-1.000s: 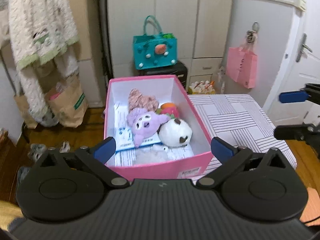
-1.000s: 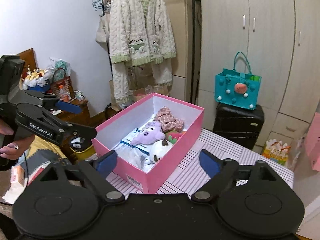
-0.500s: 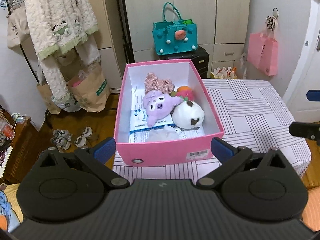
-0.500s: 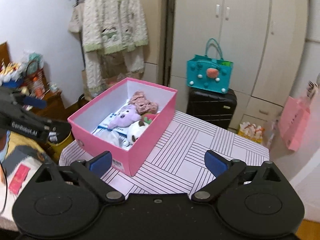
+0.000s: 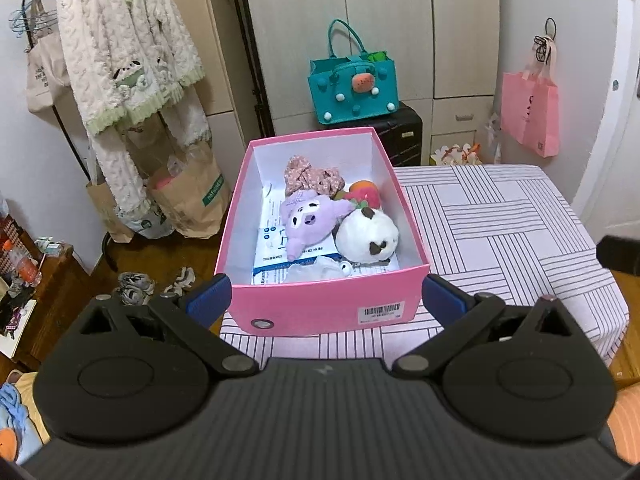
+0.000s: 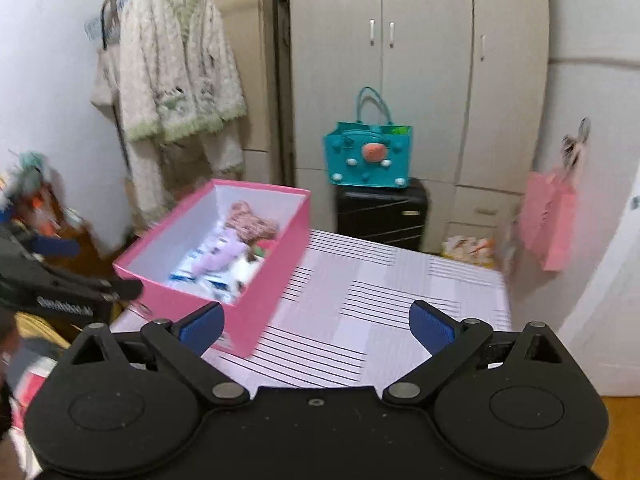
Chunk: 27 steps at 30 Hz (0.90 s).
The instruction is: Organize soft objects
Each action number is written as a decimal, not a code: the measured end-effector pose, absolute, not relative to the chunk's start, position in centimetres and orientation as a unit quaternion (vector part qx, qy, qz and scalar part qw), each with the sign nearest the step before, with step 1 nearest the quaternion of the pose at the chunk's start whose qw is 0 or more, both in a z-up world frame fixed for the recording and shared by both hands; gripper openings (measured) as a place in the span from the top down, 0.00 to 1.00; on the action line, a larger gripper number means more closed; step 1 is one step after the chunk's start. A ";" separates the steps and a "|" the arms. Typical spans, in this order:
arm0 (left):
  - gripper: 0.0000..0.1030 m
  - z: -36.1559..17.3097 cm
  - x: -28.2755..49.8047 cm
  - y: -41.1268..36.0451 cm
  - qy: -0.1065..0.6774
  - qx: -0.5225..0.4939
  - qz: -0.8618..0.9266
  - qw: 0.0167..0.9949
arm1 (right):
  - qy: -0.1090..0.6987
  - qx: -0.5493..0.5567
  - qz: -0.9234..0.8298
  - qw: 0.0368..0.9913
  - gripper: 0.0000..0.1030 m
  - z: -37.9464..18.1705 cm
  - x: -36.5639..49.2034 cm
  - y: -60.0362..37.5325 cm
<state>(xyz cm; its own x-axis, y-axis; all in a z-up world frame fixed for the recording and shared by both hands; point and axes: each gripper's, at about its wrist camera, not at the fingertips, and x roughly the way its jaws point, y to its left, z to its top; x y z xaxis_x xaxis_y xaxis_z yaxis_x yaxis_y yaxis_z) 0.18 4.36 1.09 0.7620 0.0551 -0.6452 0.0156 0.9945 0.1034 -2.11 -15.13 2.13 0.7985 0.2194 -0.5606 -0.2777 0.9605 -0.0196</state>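
The pink box (image 5: pixel 326 304) sits at the left end of the striped table (image 5: pixel 500 232), its long axis running straight away from the left gripper (image 5: pixel 326 300), with the purple plush (image 5: pixel 308 220), white plush (image 5: pixel 366 238) and scrunchie (image 5: pixel 310 174) lying inside. Both grippers are spread wide and hold nothing. The left gripper hangs just before the box's near wall, so it looks the nearer (the right gripper (image 6: pixel 316 326) faces bare tabletop right of the box).

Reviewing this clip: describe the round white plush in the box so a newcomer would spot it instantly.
Start at the striped tablecloth and find the open pink cardboard box at its left edge. Among the soft toys inside, the round white plush ball with dark patches lies against the right wall, beside the purple long-eared plush. It is the only white ball-shaped toy there.
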 end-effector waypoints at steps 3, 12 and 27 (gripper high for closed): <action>0.00 0.9 -0.2 3.9 0.335 0.050 0.020 0.941 | 0.285 -0.048 0.125 0.949 0.02 2.1 -2.7 -15.2; 0.00 0.5 -1.1 3.1 0.313 0.035 0.019 0.949 | 0.280 -0.036 0.094 0.955 0.02 1.5 -3.1 -16.0; 0.00 -1.2 -1.7 2.6 0.273 0.010 0.009 0.962 | 0.248 -0.056 0.053 0.966 0.02 0.6 -3.2 -15.4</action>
<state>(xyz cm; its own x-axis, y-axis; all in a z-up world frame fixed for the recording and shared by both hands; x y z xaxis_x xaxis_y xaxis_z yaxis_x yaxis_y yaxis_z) -1.68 2.60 -1.17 0.8512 0.0235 -0.5243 -0.0123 0.9996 0.0249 -3.15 -15.35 0.62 0.8713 0.0752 -0.4850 -0.1306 0.9881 -0.0814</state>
